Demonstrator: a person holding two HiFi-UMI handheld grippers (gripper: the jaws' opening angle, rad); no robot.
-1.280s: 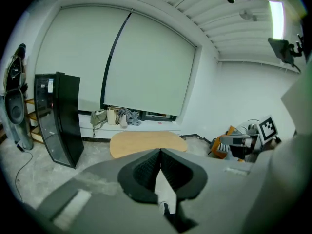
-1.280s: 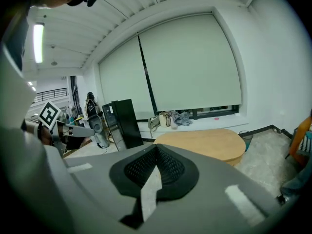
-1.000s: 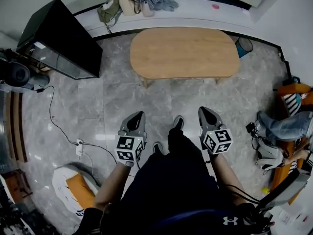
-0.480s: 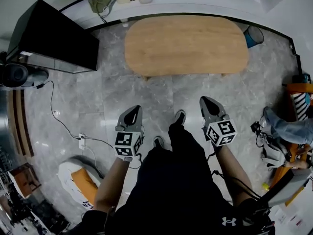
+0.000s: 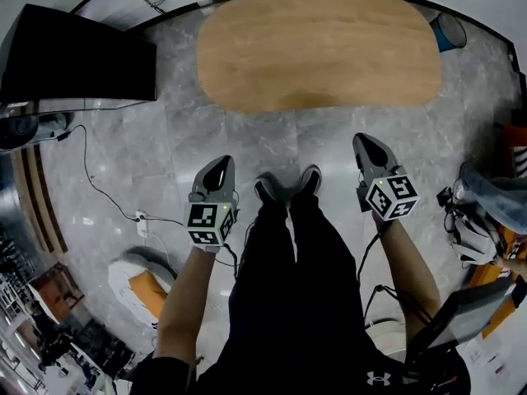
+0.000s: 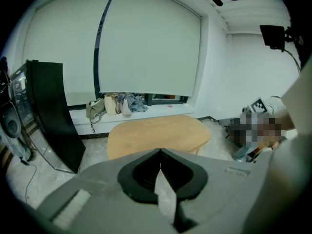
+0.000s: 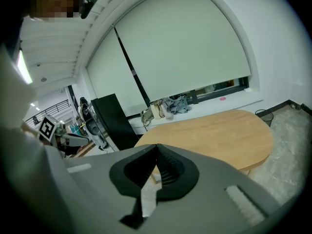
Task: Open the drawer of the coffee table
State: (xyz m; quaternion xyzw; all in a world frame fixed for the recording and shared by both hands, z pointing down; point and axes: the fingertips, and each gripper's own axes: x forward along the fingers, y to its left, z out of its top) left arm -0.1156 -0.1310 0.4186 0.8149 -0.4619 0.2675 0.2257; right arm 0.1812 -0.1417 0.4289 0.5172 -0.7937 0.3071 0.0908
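Head view: the oval light-wood coffee table (image 5: 317, 52) stands on the grey marble-tile floor (image 5: 165, 163), ahead of the person's dark shoes (image 5: 286, 188). The left gripper (image 5: 220, 161) and right gripper (image 5: 363, 139) are held either side of the legs. Both point toward the table's near edge and both are apart from it. A black rectangular cabinet (image 5: 78, 56) stands to the table's left.

Left gripper view: the tongs are pressed together with nothing between them. The table (image 6: 156, 130) lies beyond the tips. This view adds a white window ledge carrying bags and clothing (image 6: 119, 104) under a pale roller blind (image 6: 146, 48), which the head view crops.

Right gripper view: the tongs are likewise pressed together and empty, aimed at the table (image 7: 214, 130).

No view shows the drawer front.
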